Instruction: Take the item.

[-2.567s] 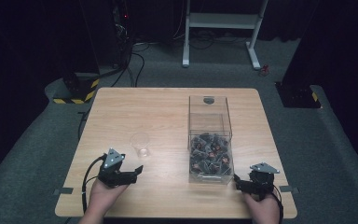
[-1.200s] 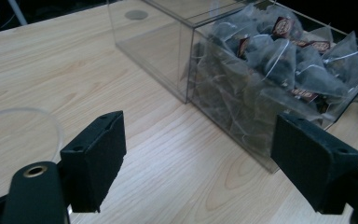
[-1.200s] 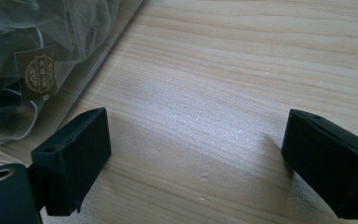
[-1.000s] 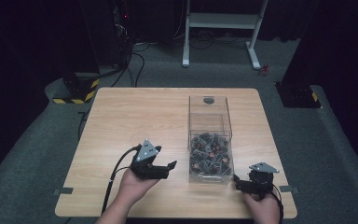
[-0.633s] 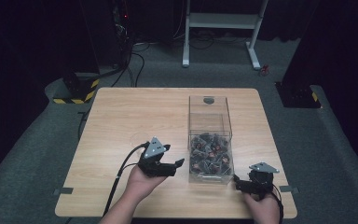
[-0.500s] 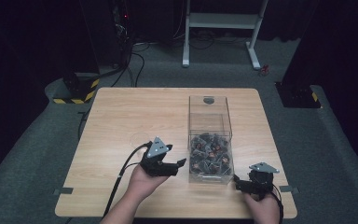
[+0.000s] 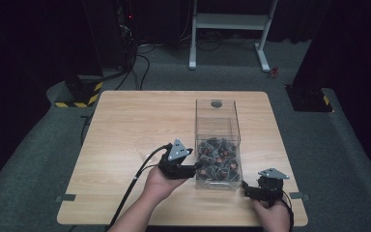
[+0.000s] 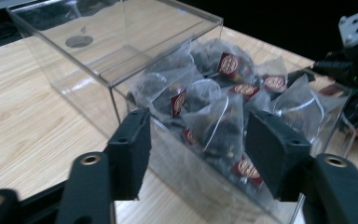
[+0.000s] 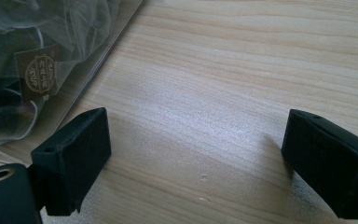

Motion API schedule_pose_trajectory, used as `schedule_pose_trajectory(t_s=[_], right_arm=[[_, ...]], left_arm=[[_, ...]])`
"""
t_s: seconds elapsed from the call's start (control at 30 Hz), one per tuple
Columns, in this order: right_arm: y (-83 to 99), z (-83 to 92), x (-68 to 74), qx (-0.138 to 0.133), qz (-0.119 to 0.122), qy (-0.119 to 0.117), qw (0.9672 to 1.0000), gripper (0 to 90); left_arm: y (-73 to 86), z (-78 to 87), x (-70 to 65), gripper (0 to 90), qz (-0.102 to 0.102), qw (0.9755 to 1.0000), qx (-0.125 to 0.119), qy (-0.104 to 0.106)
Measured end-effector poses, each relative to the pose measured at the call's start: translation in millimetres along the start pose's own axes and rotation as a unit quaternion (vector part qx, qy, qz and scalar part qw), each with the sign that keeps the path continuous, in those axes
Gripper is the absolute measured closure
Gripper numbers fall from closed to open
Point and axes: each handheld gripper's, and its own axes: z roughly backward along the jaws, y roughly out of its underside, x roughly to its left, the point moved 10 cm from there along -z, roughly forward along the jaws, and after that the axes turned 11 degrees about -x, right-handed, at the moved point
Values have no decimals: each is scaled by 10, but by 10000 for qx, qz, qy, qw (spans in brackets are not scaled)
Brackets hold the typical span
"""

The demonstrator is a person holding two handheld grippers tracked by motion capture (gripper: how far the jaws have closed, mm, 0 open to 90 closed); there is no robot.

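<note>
Item: clear acrylic box (image 7: pixel 217 140), rectangular and open-topped, standing right of centre on the wooden desk (image 7: pixel 125 121); its near end holds a heap of mesh pyramid tea bags (image 8: pixel 214 112) with dark contents and small brown-and-gold tags. Accessory: a small clear glass cup (image 7: pixel 144 145) on the desk to the left of the box, faint in the high view, apparently empty. Left claw (image 7: pixel 196 170): released, jaws spread wide, poised at the near left corner of the box; in the left gripper view the jaws frame the box wall and the bags behind it, gripping nothing. Right claw (image 7: pixel 249 189): likewise released, jaws apart over bare wood just beside the box's near right corner, holding nothing. Status: work judged to be at its start. No tea bag is out of the box and none is gripped. Outstanding: lift the left claw over the rim, descend into the heap, close on one bag, carry it out, probably to the cup.
</note>
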Motion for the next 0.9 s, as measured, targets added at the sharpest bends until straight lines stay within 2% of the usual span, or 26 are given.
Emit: schedule_pose_trajectory(t_s=[0.23,0.57,0.9], right_arm=[[0,0,0,0,0,0,10000,78],[0,0,0,0,1,0,10000,78],[0,0,0,-1,1,1,10000,78]], left_arm=[[-7,-119,-17,549,-24,10000,45,5],[29,-228,-71,675,59,9998,107,156],[49,-268,-75,773,69,9999,99,74]])
